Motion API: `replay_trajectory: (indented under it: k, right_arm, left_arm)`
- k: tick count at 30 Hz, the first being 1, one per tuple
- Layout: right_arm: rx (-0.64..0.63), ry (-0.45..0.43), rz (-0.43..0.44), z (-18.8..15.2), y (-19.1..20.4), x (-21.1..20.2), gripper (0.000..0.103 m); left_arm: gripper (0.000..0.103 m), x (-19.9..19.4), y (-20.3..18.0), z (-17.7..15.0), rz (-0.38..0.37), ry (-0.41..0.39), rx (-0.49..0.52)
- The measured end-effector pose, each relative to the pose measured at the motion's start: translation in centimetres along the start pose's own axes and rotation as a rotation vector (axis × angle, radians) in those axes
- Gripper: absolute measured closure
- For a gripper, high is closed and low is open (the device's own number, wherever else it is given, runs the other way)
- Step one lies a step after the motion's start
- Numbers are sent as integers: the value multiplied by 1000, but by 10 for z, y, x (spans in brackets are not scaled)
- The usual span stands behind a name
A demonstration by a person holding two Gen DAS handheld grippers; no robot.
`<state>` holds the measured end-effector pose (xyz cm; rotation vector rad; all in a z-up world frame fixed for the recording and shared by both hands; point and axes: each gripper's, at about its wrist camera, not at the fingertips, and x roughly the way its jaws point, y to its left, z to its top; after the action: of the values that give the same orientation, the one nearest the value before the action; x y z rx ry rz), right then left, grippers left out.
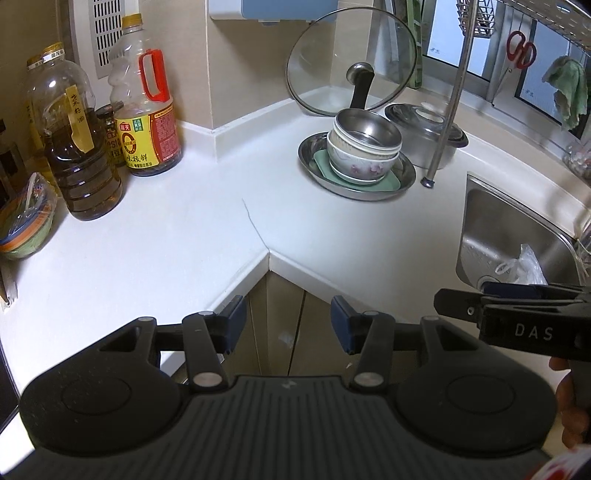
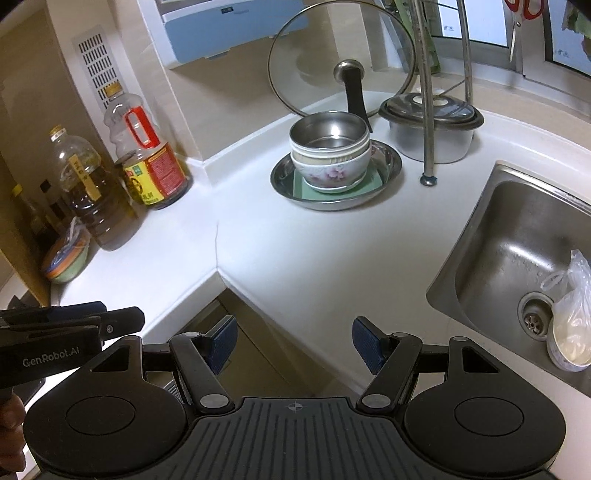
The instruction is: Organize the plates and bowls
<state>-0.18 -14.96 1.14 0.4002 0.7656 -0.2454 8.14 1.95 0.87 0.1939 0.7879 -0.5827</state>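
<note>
A white L-shaped table [image 1: 177, 236] wraps an inner corner, cabinet doors [image 1: 284, 314] below it at lower centre. Beige tiled walls [image 1: 236, 74] rise behind, with a white vent grille [image 1: 105, 33] upper left. A window [image 1: 546, 74] fills the upper right, above a steel sink [image 2: 491, 236].

Take the metal dish [image 2: 334, 184] on the counter [image 2: 295, 251] as your landmark. A flat mat [image 2: 373, 182] lies in it, and on the mat stands a stack of bowls [image 2: 330, 158], one nested in another. Behind the dish a glass lid [image 2: 341, 55] leans upright, with a covered pot [image 2: 430, 123] to the dish's right rear. Right of the dish lies the sink [image 2: 498, 236], a bag [image 2: 570, 306] in it. Far left of the dish stand the bottles [image 2: 147, 155].
</note>
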Motion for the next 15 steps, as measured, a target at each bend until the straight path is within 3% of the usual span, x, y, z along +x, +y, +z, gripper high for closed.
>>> replay_trajectory:
  k: [15]
  right_arm:
    - [-21,17,16,2,-7,0,34]
  left_arm:
    - [55,-2,-15,1,-1,-2,-11]
